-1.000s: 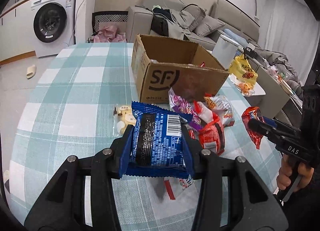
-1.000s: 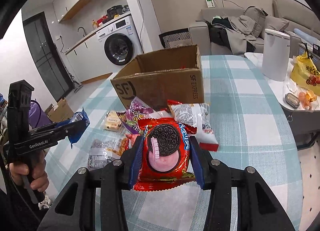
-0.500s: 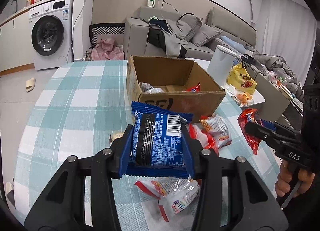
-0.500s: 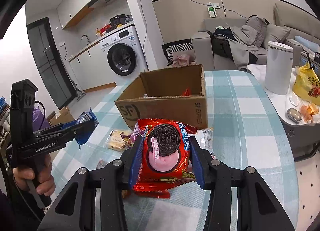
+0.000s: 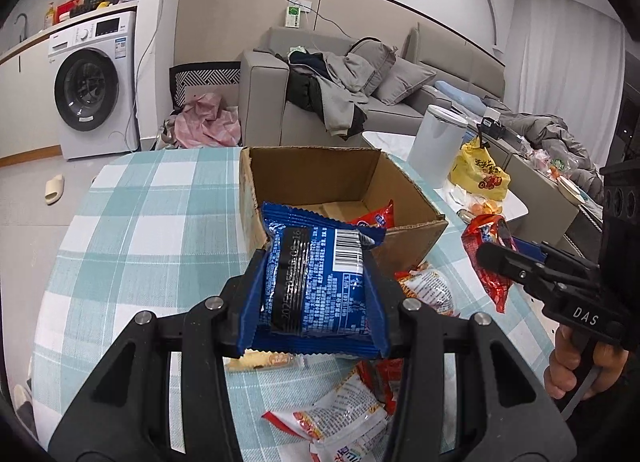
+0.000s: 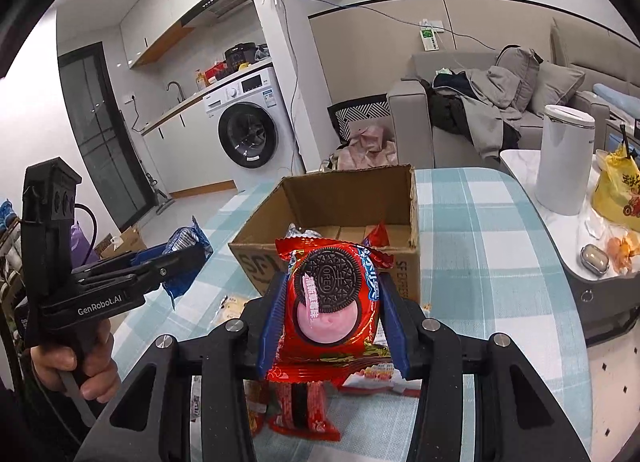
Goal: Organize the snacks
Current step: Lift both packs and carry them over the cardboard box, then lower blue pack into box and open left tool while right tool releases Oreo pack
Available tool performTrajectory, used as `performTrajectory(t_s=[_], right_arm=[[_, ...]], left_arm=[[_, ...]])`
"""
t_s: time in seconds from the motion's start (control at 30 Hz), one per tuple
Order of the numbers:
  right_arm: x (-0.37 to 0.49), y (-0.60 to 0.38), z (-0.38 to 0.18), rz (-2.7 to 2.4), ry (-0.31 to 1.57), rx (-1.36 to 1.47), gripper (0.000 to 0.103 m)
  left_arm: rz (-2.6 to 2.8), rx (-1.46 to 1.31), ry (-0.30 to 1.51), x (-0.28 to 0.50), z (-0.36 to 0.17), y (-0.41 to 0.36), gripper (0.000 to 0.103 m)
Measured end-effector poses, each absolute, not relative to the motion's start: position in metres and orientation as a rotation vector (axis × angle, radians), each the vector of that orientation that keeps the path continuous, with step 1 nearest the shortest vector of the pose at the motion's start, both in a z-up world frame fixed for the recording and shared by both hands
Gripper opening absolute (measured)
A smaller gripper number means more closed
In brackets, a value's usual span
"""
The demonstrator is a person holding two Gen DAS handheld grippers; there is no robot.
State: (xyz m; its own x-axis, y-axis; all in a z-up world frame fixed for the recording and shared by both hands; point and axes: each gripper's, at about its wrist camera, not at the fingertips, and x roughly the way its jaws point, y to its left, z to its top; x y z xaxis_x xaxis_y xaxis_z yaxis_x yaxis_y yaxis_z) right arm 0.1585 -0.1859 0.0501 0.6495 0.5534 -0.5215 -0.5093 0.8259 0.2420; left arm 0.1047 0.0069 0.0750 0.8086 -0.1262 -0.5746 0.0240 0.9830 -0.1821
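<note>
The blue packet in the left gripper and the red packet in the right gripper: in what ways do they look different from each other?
The blue packet shows its back to its gripper's camera: a barcode, a black seam strip and small print; the red packet shows its front, with a pictured dark cookie over pink cream. The blue packet sits in the left gripper, the red one in the right gripper. Both are small crimped snack packs, clamped sideways between blue pads, off the table, near the open cardboard box.

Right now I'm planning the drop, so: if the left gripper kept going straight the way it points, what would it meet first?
Probably the cardboard box: the left gripper, shut on the blue snack packet, points at its near rim; depth is uncertain.
</note>
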Motion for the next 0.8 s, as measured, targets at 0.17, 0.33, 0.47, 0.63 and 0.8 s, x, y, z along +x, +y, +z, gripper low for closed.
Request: performTrajectory(t_s=[0.17,0.33,0.47,0.63,0.8], right_arm=[[0.169,-0.187,0.054,0.605,0.605,0.093,0.045],[0.184,-0.186,0.057,0.607,0.600,0.109,0.045],[0.195,-0.186,0.057,0.608,0.604,0.127,0.045],[0.207,-0.185,0.056,0.604,0.610,0.138,0.045],[0.217,-0.184,0.055,0.604,0.614,0.148,0.045]], left_arm=[[-0.092,-0.161,0.623,0.120,0.077,0.003,0.042],[-0.093,-0.152,0.619,0.137,0.080,0.001,0.042],[-0.095,-0.143,0.616,0.151,0.082,-0.001,0.042],[-0.096,-0.131,0.617,0.168,0.083,-0.004,0.042],[-0.099,-0.126,0.627,0.186,0.079,-0.005,0.042]])
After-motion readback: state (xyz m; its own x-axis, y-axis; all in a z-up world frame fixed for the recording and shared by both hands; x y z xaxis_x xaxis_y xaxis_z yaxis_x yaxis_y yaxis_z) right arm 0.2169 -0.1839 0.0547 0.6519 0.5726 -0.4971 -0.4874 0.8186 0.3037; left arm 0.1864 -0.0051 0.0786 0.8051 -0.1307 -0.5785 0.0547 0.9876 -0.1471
